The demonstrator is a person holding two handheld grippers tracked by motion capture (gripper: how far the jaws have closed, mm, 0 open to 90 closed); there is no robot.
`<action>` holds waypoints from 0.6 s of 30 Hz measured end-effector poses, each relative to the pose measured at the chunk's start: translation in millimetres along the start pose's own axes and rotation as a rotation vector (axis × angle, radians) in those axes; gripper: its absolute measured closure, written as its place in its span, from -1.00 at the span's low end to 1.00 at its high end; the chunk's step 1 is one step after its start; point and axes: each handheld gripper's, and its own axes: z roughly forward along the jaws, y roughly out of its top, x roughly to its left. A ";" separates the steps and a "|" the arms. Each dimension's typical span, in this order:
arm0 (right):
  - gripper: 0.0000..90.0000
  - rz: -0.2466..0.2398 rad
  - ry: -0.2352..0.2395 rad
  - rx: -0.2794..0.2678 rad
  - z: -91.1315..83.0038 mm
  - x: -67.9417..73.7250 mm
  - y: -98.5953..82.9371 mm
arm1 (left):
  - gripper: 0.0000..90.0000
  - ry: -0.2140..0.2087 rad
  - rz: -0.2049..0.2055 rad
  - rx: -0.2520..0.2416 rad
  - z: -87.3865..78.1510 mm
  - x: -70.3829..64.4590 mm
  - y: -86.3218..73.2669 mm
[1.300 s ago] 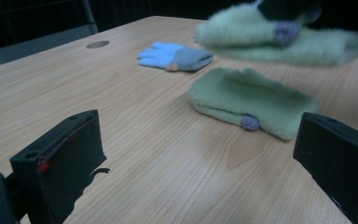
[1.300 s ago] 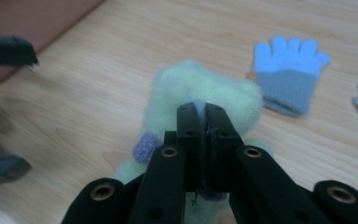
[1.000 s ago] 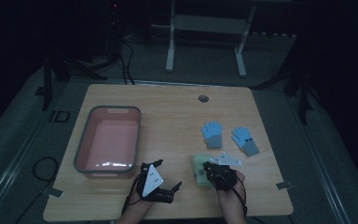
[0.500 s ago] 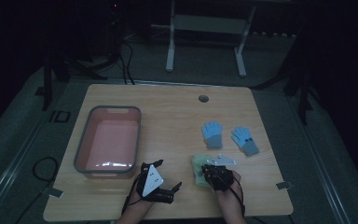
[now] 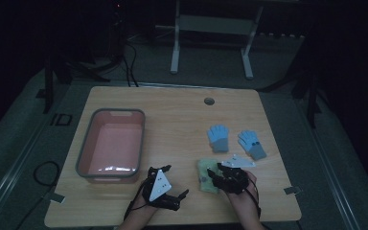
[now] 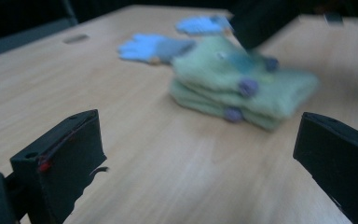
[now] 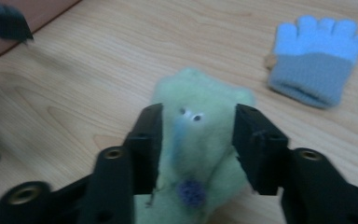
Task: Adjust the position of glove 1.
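I am working my right gripper (image 7: pixel 196 140) around the green gloves (image 7: pixel 200 154), which are lying folded in a small stack on the table (image 5: pixel 172 115) near my edge, between my two hands; the jaws are standing on either side of the fabric, roughly touching it, but I cannot tell whether they are already pinching or merely straddling it. My left gripper (image 6: pixel 200 158) is hovering low beside the stack with its jaws spread wide and nothing between them.

The risk, as I am judging it, is catching the top layer alone, since the stack is soft and loosely folded; a lift would then be peeling one glove off and leaving the other behind, or unfolding the pile. A shallow bite could also be letting the knit slip out on the way; dragging sideways might be pushing the stack towards the two blue gloves (image 5: pixel 218 138) lying well apart, further back.

The pink tub (image 5: pixel 84 148) is sitting at my left on the table; nothing is showing inside it, and its floor is looking bare.
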 end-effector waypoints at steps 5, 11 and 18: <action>-0.21 0.022 0.073 -0.059 -4.3 -18.4 4.7 | -0.96 -0.062 -0.059 0.053 1.2 -8.0 10.7; -0.59 0.028 0.191 -0.109 -7.5 -34.0 11.7 | -0.96 -0.140 -0.039 -0.014 0.2 -11.9 24.4; -0.67 -0.030 0.221 -0.137 -6.2 -44.9 13.6 | -0.96 -0.229 0.050 0.011 8.3 -23.0 38.8</action>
